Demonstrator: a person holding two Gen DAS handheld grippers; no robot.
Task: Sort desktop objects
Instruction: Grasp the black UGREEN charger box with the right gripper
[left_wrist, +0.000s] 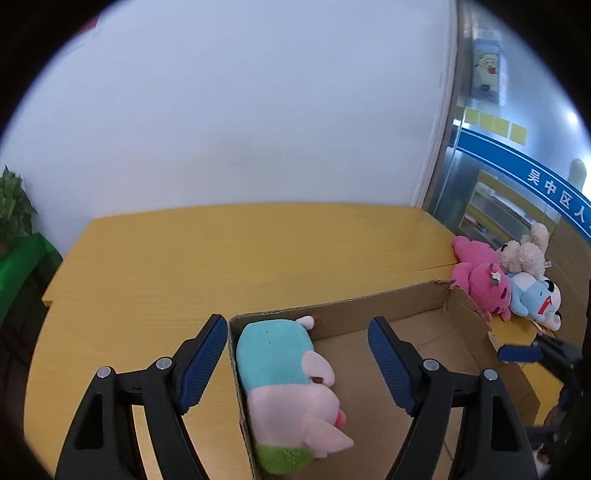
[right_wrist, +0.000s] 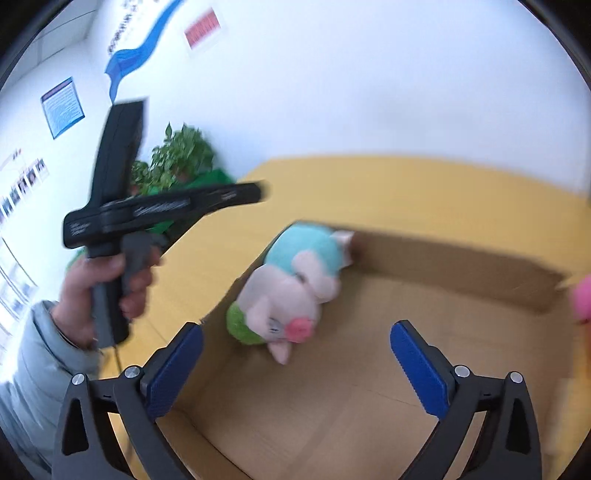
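Toys, box and table
A plush pig (left_wrist: 291, 391) is laid in the box (left_wrist: 369, 306) against its left wall; three more toys (left_wrist: 509, 280) are piled on the table (left_wrist: 221, 258) beside its right end.

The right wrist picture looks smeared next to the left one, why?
Right wrist view: motion blur smears the pig plush and cardboard box; left wrist view is crisp, the same plush sharply edged. Both views bend the yellow table edge, fisheye distortion.

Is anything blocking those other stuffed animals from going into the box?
Only the cardboard box's own side wall. The pink plush, cream plush and blue plush lie just outside it, so they must go over that wall.
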